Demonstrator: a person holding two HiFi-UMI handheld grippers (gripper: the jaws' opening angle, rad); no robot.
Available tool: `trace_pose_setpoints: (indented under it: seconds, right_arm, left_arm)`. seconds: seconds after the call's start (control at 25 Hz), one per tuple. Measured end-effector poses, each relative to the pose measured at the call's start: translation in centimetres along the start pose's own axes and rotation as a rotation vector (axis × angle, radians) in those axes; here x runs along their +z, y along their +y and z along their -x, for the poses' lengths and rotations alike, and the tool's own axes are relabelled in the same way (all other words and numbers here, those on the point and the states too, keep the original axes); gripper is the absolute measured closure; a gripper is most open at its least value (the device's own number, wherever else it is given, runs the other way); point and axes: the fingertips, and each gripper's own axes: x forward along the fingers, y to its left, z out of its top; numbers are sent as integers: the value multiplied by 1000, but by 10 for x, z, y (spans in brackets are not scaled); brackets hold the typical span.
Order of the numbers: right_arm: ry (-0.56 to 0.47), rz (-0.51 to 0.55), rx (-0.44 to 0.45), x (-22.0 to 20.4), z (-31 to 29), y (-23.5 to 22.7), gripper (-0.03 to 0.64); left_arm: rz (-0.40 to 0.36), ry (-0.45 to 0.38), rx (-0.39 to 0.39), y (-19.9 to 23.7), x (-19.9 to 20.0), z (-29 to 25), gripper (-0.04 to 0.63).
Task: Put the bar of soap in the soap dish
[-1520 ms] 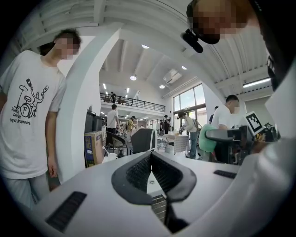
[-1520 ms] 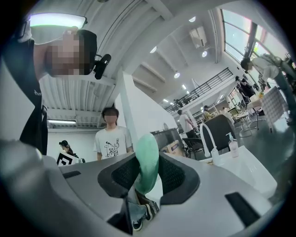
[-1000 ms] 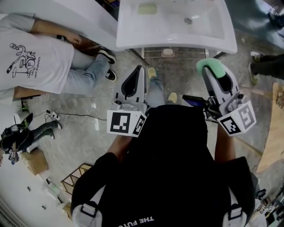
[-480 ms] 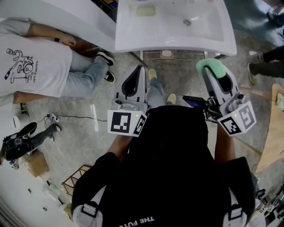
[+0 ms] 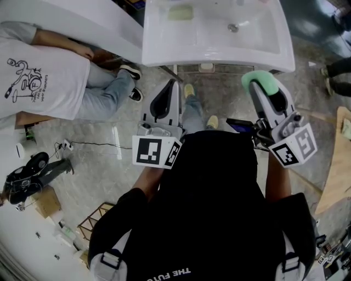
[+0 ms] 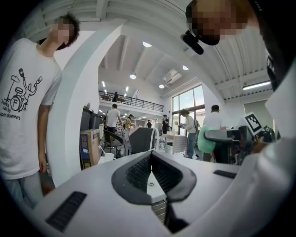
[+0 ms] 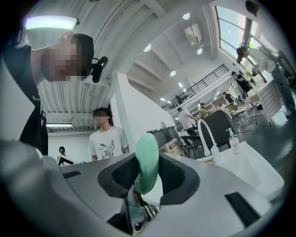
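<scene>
Only from overhead was the probable soap dish (image 5: 181,12) seen on the sink (image 5: 219,54); up close, the soap (image 7: 147,162) was gripped by the right gripper (image 7: 148,176), the left gripper (image 6: 151,158) shut, empty.

"Where's the sink (image 5: 164,52)?"

"Right in front of the one holding the tools. The soap dish (image 5: 181,12) sits on its far left part. The drain (image 5: 233,26) is more to the right."

"And the bar of soap (image 5: 261,80)?"

"Between the jaws of the right tool (image 5: 264,93), at the tip, just short of the sink's near edge."

"The left tool (image 5: 169,90)?"

"Beside it, on the left, a bit further back from the sink."

"Anyone else?"

"A person (image 5: 44,77) stands off to the left, next to a pillar (image 6: 69,115)."
</scene>
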Motion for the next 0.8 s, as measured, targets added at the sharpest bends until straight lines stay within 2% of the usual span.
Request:
trace_pose_setpoints:
  seconds: [0.56,0.8]
  right_arm:
    - [13,-19,-10,18,-50,-27,489]
    - [11,-27,-19,26,-47,-32,489]
  left_arm:
    - [12,26,-15,30,14,-50,592]
    - [7,22,-29,21,23,-60,592]
